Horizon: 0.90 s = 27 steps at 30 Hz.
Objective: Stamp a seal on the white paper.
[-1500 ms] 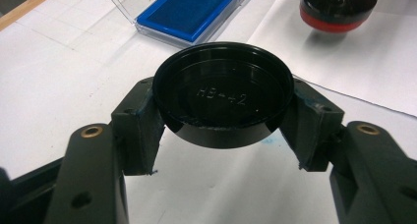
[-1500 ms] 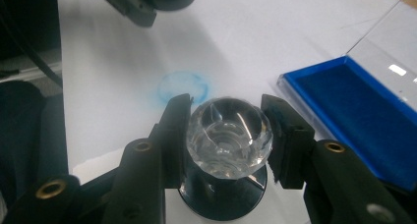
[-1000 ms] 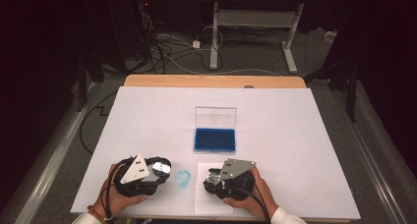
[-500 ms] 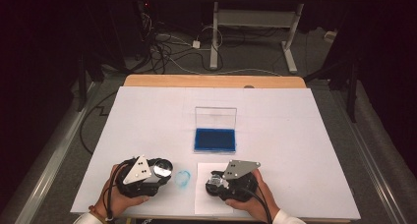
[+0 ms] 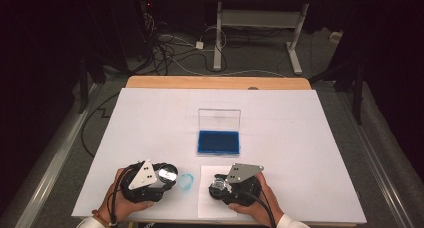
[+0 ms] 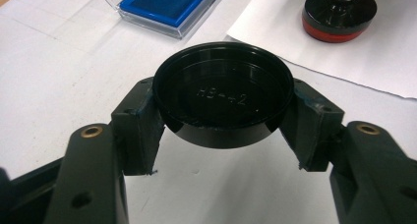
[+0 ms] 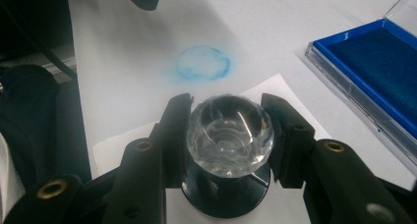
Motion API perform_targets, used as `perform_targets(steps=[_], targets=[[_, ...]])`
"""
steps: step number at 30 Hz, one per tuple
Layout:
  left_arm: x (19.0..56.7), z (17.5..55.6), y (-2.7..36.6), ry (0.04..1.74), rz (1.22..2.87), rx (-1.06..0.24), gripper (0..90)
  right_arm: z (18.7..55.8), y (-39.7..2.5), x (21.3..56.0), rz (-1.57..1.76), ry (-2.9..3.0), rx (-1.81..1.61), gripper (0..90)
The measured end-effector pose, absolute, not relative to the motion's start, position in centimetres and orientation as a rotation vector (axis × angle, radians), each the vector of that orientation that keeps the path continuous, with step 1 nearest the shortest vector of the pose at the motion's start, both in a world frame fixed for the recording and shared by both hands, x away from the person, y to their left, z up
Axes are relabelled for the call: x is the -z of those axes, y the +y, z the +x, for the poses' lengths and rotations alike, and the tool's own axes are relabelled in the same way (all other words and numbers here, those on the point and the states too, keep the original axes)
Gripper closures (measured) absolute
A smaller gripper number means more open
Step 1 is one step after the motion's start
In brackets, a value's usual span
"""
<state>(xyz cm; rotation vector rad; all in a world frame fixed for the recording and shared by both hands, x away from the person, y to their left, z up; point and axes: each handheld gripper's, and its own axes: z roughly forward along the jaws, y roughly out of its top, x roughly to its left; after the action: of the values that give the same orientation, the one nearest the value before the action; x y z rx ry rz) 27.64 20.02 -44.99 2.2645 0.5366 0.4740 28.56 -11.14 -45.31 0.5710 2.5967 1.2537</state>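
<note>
The black cap (image 6: pixel 221 98) is pinched off by the left gripper (image 6: pixel 223 121); the stamp (image 7: pixel 230 135), clamped in the right gripper (image 7: pixel 230 140), is stood on the paper sheet (image 5: pixel 210 200). The ink pad (image 5: pixel 218 142) at twelve o'clock lies open; inking and stamping are judged outstanding.

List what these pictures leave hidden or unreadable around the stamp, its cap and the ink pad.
- Stamp face: in the right gripper view the round stamp with the clear faceted knob stands on the white paper sheet, its printing face hidden underneath.
- Embossed code inside the round black plastic cap: left gripper view, too faint to read.
- Blue ink pad in its clear case: cut off by the right gripper view's edge.
</note>
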Motion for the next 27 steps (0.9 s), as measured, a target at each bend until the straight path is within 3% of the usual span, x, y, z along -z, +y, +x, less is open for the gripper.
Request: perform_targets(steps=[27], targets=[[45.13, 27.78, 19.85, 0.532, 2.268, -0.459, 36.6, 28.70, -11.17, 45.43, 0.578, 2.605, -1.268, 57.6]])
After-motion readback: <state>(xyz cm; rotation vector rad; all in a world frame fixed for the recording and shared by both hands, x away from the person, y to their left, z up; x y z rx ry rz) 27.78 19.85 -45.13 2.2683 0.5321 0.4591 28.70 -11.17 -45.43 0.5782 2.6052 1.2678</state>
